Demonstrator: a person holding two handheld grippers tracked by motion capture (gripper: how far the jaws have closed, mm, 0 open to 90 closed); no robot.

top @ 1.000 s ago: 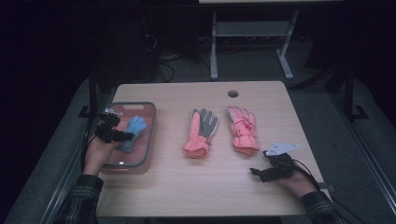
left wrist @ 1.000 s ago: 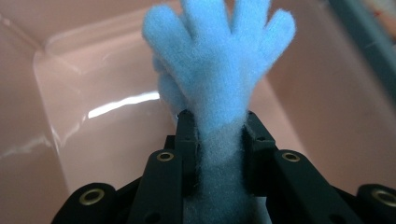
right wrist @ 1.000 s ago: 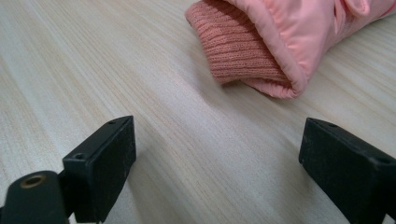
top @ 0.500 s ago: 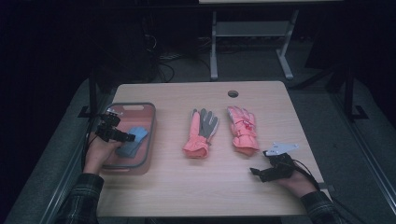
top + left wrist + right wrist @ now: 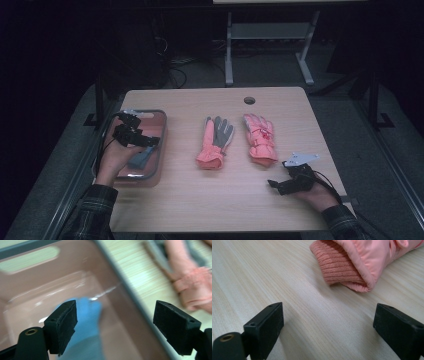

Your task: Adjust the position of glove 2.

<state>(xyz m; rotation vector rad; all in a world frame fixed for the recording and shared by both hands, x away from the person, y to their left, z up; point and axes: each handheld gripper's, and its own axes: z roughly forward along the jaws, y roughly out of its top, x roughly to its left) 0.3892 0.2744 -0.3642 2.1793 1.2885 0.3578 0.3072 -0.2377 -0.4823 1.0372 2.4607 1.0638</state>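
A second ago the left gripper (image 5: 152, 142) clutched the blue glove (image 5: 140, 157); its jaws have just been opening, released and lifted. The glove lies in the pinkish tub (image 5: 159, 118) at the frame's left, long axis running toward upper right. The right gripper (image 5: 271, 183) rests unclenched.

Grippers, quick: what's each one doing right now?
Left gripper: fingers have just been opening, nothing between them; blue glove lies in the bin.
Right gripper: open, empty, on the table.

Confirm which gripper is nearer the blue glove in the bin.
Left. The left gripper hangs right above the blue glove in the bin; the right gripper rests across the table, near the pink gloves.
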